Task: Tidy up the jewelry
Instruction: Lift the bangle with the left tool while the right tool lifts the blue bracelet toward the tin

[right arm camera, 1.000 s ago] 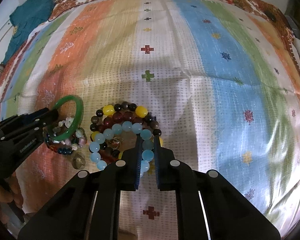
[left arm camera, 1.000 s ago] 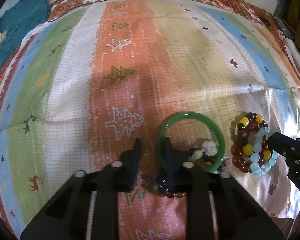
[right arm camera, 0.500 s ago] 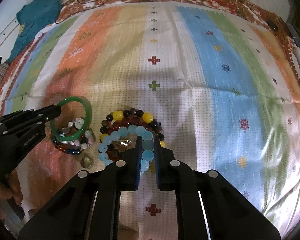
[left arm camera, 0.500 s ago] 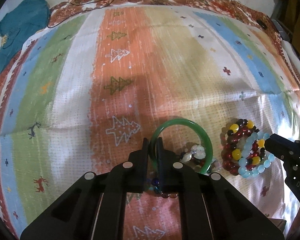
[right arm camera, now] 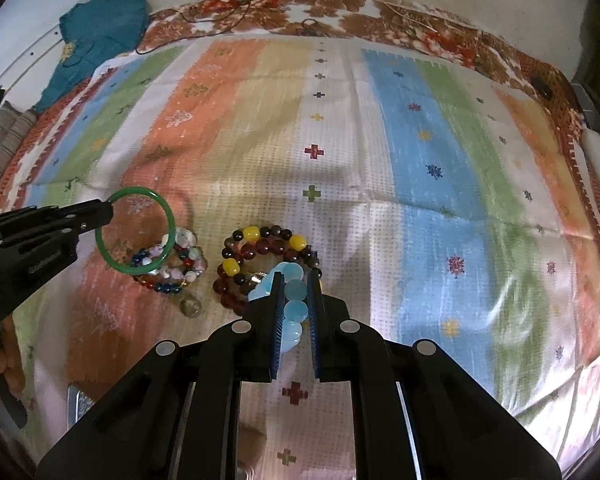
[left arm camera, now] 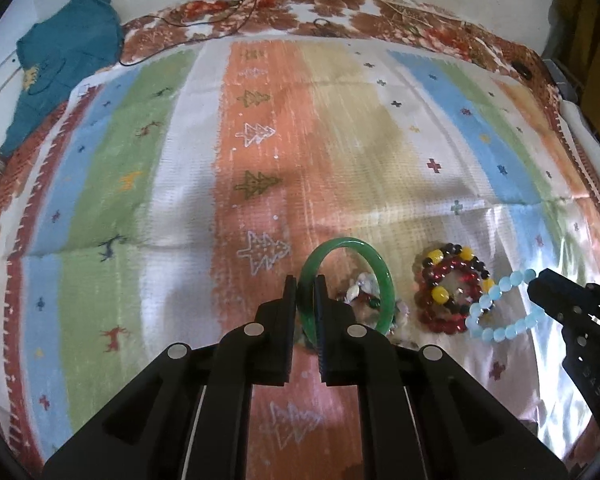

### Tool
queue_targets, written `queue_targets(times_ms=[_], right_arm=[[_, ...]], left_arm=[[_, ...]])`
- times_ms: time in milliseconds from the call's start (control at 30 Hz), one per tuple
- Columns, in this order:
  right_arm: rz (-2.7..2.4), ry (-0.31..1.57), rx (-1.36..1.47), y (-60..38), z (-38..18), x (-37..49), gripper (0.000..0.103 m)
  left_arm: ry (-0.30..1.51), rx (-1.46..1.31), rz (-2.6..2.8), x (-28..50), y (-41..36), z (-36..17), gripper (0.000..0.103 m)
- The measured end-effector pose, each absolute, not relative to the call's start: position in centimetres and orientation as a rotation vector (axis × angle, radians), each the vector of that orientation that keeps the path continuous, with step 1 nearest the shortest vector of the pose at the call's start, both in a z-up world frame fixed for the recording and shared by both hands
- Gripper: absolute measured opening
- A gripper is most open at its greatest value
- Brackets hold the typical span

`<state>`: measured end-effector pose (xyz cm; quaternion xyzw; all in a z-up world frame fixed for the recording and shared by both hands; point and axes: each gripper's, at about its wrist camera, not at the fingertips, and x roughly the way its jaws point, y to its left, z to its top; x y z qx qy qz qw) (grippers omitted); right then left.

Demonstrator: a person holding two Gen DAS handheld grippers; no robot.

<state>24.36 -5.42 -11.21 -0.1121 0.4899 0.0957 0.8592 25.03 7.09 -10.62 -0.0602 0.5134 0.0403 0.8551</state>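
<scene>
My left gripper (left arm camera: 305, 287) is shut on a green bangle (left arm camera: 382, 278) and holds it tilted, lifted above a pile of mixed pastel beads (right arm camera: 182, 258). The bangle also shows in the right wrist view (right arm camera: 168, 218), with the left gripper (right arm camera: 100, 212) at its left rim. My right gripper (right arm camera: 294, 284) is shut on a light blue bead bracelet (right arm camera: 294, 308), raised over a red, yellow and dark bead bracelet pile (right arm camera: 260, 248). The blue bracelet (left arm camera: 500, 308) hangs from the right gripper (left arm camera: 534, 282) in the left wrist view.
A striped, patterned cloth (right arm camera: 420, 140) covers the surface. A teal garment (left arm camera: 64, 52) lies at the far left corner. A dark cable (left arm camera: 220, 16) runs along the far edge. A small clear bead (right arm camera: 190, 304) lies in front of the pastel pile.
My left gripper closed on the green bangle and lifted it off the bead pile. My right gripper lifted the blue bracelet up and away from the red and yellow pile.
</scene>
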Motion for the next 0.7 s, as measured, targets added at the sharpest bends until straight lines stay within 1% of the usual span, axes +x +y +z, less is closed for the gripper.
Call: queue_targets(times_ms=[400,700], right_arm=[[0.251,0.945,-0.185,-5.9,-8.2,21.4,0.012],[0.310,0.879,-0.138,-6.5,-5.7,18.9,0.012]], left_arm=[[1.020,-0.136,0.100,20.7,6.3,-7.0,0.008],[0.945,-0.156,0.057,17.7,4.6,-3.3,0.008]])
